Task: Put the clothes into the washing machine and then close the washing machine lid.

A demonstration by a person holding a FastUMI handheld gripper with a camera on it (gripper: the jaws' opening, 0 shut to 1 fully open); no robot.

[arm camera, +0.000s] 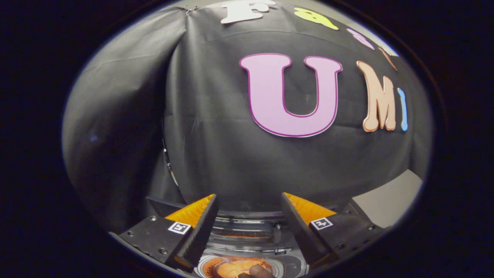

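Gripper view had your gripper (249,216) spread wide, gripping nothing, above the washing machine (247,235); clothes (235,268) sat in its drum below (lid apparently unclosed). You risked missing the lid, since the camera faced the wall.

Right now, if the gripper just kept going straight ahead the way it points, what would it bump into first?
Probably the black cloth wall. The gripper is open with nothing between its fingers, and the cloth lies straight beyond them. The washing machine sits lower, under the fingers. Depth is hard to judge here.
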